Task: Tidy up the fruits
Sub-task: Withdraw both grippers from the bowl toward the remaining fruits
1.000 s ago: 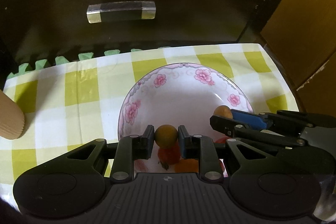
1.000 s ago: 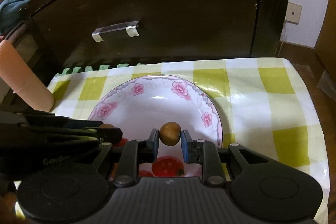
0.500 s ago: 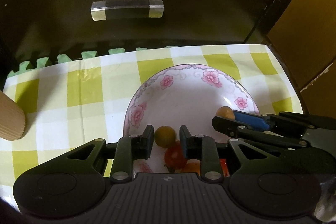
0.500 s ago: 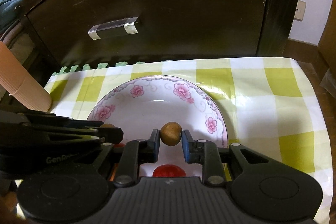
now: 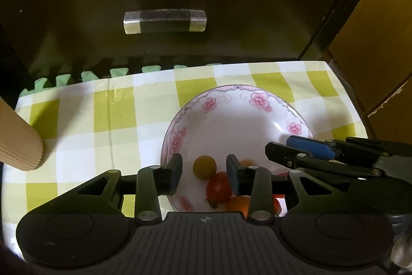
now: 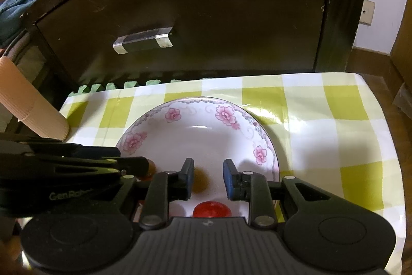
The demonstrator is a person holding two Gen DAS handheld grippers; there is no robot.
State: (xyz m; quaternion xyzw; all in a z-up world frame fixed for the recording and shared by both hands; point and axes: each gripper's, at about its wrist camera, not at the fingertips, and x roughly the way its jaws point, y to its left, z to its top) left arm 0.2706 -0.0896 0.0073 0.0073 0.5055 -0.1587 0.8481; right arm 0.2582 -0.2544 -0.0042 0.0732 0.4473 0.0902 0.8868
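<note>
A white plate with pink flowers (image 5: 231,89) (image 6: 195,102) stands on the yellow-checked cloth. My left gripper (image 5: 204,161) hangs over its near side and its jaws are opening. A yellow cherry tomato (image 5: 204,167) lies in the plate between them, touching neither pad. Just nearer lie a red tomato (image 5: 219,188) (image 6: 211,209) and an orange one (image 5: 238,204). My right gripper (image 6: 208,168) (image 5: 279,146) stands open beside it. A small brown fruit (image 6: 200,182) shows blurred low by its left finger, free of the right pad.
A beige ribbed cylinder (image 5: 18,143) (image 6: 31,105) leans at the cloth's left side. A dark cabinet with a clear drawer handle (image 5: 164,21) rises right behind the table. Green foam teeth (image 5: 90,75) line the far edge. The cloth (image 6: 334,146) drops off on the right.
The left jaws have spread and let the yellow tomato down into the plate. The brown fruit has slipped down out of the right gripper's pinch. Both hands have hardly moved.
</note>
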